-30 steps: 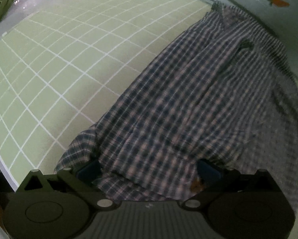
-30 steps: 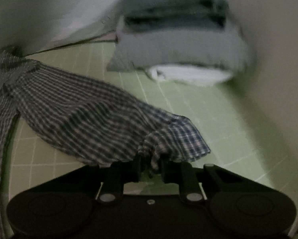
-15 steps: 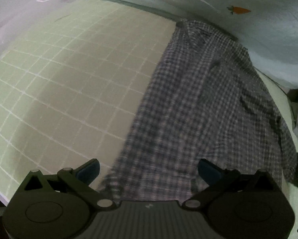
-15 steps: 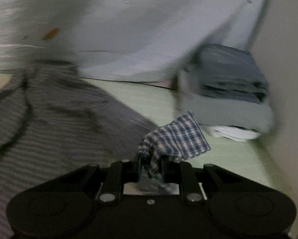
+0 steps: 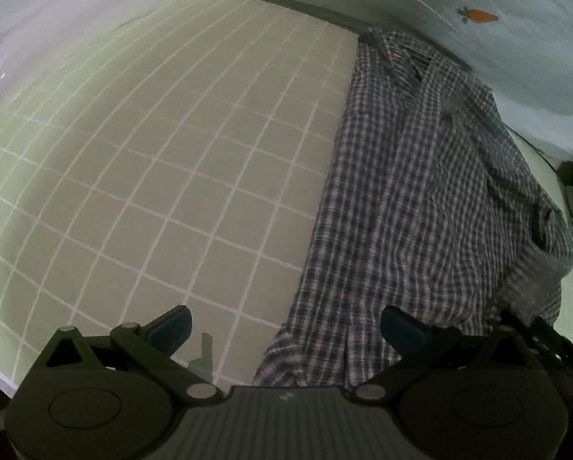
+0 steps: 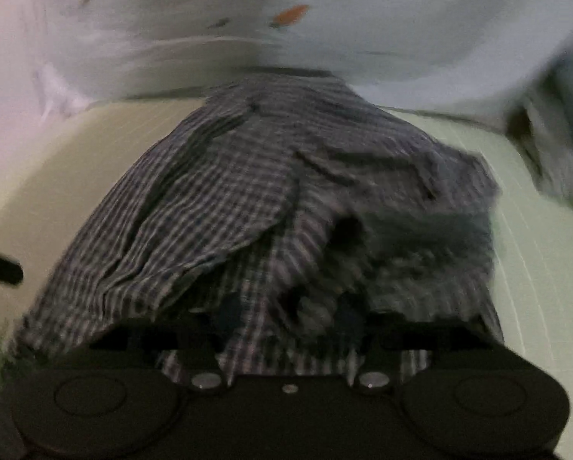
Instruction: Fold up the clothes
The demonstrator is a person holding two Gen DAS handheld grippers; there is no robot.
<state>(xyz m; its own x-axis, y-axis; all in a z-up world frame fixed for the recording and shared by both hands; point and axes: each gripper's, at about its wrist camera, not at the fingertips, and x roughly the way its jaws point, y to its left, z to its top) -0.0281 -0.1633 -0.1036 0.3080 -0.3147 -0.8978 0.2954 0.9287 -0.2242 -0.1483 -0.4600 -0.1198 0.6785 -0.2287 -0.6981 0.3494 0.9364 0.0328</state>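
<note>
I can read no writing, only a carrot print [image 5: 478, 15] on the pale sheet [image 5: 516, 57] beyond the plaid shirt [image 5: 420, 199]. My left gripper [image 5: 284, 326] hangs open over the green grid mat [image 5: 152, 153] at the shirt's left edge. My right gripper [image 6: 288, 316] is opening with blurred shirt cloth between its fingers, and folded clothes [image 6: 562, 122] lie right of the shirt.

Dim, flat indoor light, no glare. Left wrist view sharp; broad soft shadow over middle of green grid mat [image 5: 163, 176], brighter strip along its left edge. Right wrist view heavily motion-blurred; plaid shirt [image 6: 248, 199] smeared, pale sheet [image 6: 325, 38] streaked. Strong fisheye bending, black corners in both views.
</note>
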